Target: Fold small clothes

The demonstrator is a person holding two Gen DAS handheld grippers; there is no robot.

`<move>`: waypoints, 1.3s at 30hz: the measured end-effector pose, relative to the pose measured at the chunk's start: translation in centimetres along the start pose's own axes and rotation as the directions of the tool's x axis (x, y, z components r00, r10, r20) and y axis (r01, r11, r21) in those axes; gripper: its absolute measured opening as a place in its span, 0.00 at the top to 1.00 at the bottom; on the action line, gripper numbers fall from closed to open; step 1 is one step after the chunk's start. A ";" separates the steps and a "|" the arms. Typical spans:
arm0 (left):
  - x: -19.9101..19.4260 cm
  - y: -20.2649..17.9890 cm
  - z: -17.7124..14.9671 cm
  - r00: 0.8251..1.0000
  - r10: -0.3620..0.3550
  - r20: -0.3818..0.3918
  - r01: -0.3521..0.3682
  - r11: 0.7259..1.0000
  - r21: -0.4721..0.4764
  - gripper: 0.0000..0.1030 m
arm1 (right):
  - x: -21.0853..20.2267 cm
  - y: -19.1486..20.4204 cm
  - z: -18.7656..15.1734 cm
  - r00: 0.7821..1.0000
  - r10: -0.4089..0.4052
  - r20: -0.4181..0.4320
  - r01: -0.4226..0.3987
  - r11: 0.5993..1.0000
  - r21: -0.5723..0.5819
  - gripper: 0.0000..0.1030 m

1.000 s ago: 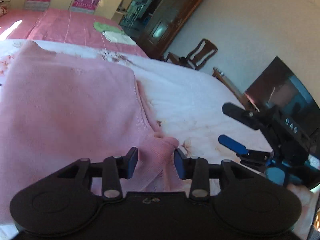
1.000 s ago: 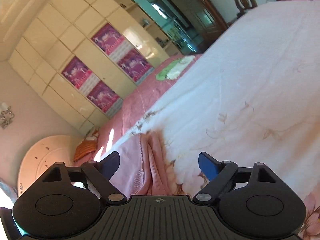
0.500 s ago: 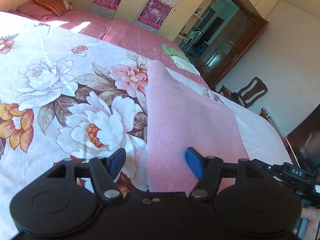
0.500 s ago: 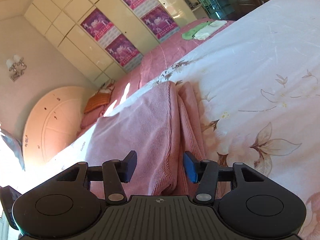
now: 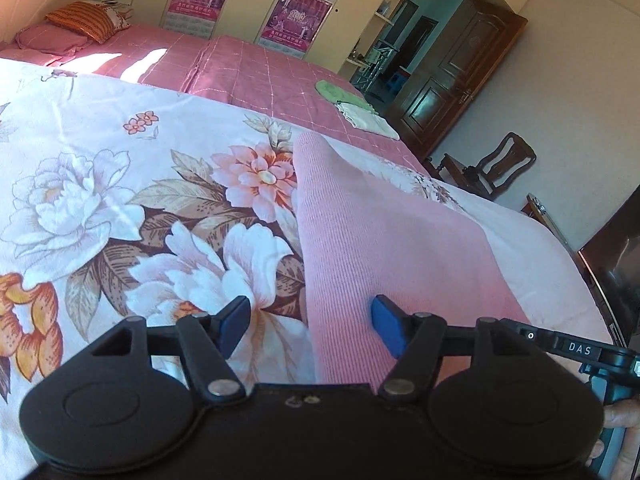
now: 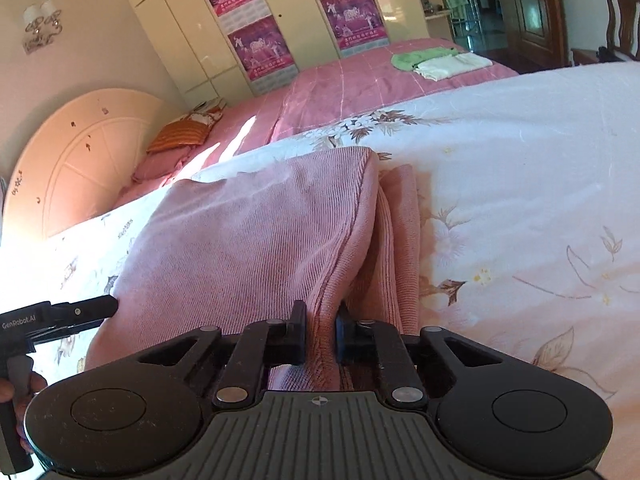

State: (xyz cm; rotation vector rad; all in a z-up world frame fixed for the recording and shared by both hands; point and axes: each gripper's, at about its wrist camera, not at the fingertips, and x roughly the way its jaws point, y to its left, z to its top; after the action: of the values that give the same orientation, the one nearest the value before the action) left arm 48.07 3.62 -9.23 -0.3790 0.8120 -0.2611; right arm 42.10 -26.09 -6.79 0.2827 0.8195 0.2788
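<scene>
A pink knitted garment lies on the floral bedspread. My left gripper is open, its fingers astride the garment's near left edge. In the right wrist view the garment is partly folded, with a sleeve bunched along its right side. My right gripper is shut on the near right edge of the pink garment. The left gripper's finger shows at the far left of the right wrist view, and the right gripper's body shows at the right of the left wrist view.
A second bed with a pink cover lies beyond, with a green and a white folded cloth on it. An orange pillow lies at its head. A wooden chair and a dark screen stand at the right.
My right gripper moved onto the garment's right edge and shut on it. My left gripper let go of the garment's corner, opened and swung to the left edge.
</scene>
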 end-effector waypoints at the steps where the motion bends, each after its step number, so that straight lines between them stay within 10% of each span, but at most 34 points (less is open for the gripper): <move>1: -0.1 -0.3 0.0 1.000 -0.005 0.003 0.005 1.000 0.010 0.40 | -0.6 0.3 -0.1 1.000 -0.008 0.027 0.009 1.000 -0.023 0.91; 14: 1.4 -2.4 0.2 0.999 0.018 -0.043 -0.014 0.995 0.102 0.37 | -1.5 -1.7 -1.2 0.999 -0.030 0.036 0.028 0.998 0.056 0.90; 17: 0.9 -1.8 1.6 1.000 -0.005 0.019 0.003 0.995 0.098 0.38 | -2.7 -1.8 -0.3 0.990 -0.060 0.125 0.057 0.998 0.031 0.59; 27: 7.1 -0.3 4.9 0.999 -0.034 -0.022 0.033 0.999 -0.030 0.23 | 3.1 -3.8 5.0 0.995 -0.085 0.048 0.084 0.996 0.026 0.79; 32: 8.8 -2.9 5.0 0.997 0.073 -0.017 -0.071 0.990 0.125 0.20 | 4.2 -4.8 4.4 0.995 -0.099 0.027 0.098 0.995 0.023 0.80; 39: 1.5 -2.0 2.0 0.999 0.001 0.052 -0.006 0.995 0.097 0.34 | -2.4 -3.4 2.3 0.998 0.024 0.066 -0.026 0.999 0.028 0.79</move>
State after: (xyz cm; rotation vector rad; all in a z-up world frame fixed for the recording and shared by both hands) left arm 50.40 1.68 -8.09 -0.2920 0.7455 -0.2852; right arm 42.67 -30.37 -4.88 0.3281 0.7559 0.2800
